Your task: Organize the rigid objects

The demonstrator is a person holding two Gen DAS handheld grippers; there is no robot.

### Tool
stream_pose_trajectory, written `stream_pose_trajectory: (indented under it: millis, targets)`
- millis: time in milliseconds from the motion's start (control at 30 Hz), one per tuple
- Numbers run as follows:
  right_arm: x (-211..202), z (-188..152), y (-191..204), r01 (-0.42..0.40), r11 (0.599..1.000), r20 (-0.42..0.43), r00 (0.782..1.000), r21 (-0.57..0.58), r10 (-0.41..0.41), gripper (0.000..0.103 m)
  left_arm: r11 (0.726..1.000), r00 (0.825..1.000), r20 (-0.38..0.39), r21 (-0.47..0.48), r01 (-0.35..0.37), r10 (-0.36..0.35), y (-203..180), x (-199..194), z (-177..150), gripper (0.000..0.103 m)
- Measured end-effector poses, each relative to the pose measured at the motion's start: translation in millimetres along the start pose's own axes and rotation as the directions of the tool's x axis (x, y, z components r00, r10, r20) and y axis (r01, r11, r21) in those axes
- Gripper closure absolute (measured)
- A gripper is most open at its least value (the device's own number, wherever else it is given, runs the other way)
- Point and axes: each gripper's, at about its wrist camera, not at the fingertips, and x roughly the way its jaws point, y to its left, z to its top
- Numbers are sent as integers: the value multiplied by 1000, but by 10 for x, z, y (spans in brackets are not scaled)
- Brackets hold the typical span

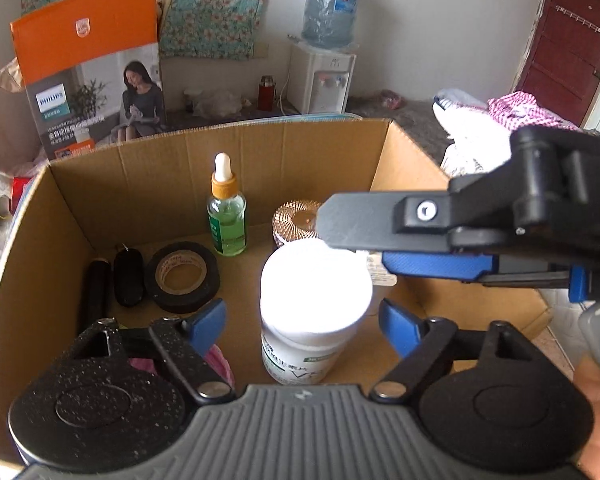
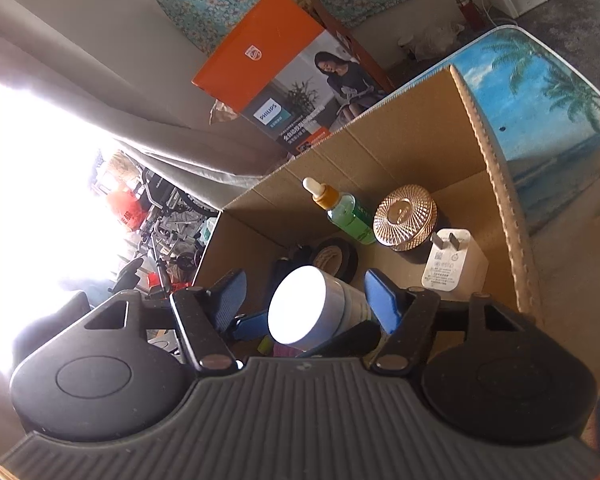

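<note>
A white-capped pill bottle (image 1: 314, 304) stands inside an open cardboard box (image 1: 100, 184), between my left gripper's (image 1: 302, 320) open blue fingers, not touched by them. In the right wrist view the same bottle (image 2: 300, 308) sits between my right gripper's (image 2: 304, 296) open fingers. The right gripper (image 1: 388, 232) reaches in from the right above the bottle. In the box also stand a green dropper bottle (image 1: 226, 216), a black tape roll (image 1: 182, 276), a gold-lidded jar (image 2: 404, 216) and a white charger plug (image 2: 452, 260).
Two dark slim objects (image 1: 112, 280) lie at the box's left. A pink item (image 1: 220, 360) lies near the front. An orange Philips carton (image 1: 96, 68) stands behind the box. A water dispenser (image 1: 324, 76) is at the back wall. A beach-print surface (image 2: 540, 100) lies right of the box.
</note>
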Motion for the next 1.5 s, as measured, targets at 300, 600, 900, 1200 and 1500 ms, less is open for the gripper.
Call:
stream_pose_trajectory:
  millis: [300,600,900,1200,1500]
  targets:
    - [-626,-190,204,11,999,161,987,-42,-4,17,998,988,142,12,66,-67,-81,-599,-172,6]
    - [-1262,-487,412,107,987,307,949,-124,-64,1,1000,966,258,12,-5,2,-173,-1263,-285,0]
    - [-1427,-781,575,316,930,347,907,-186,-239,1,986,969,191,12,-165,159,-278,-1235,-335,0]
    - [-1456,-891,597,506,841,369,831,-189,-417,1,981,971,160,-106,-164,180,-75,-1092,-391,0]
    - [-1145,-976,636,575,771,323,810,-273,-490,1,954,953,113,-144,-263,280,91,-1038,-423,0]
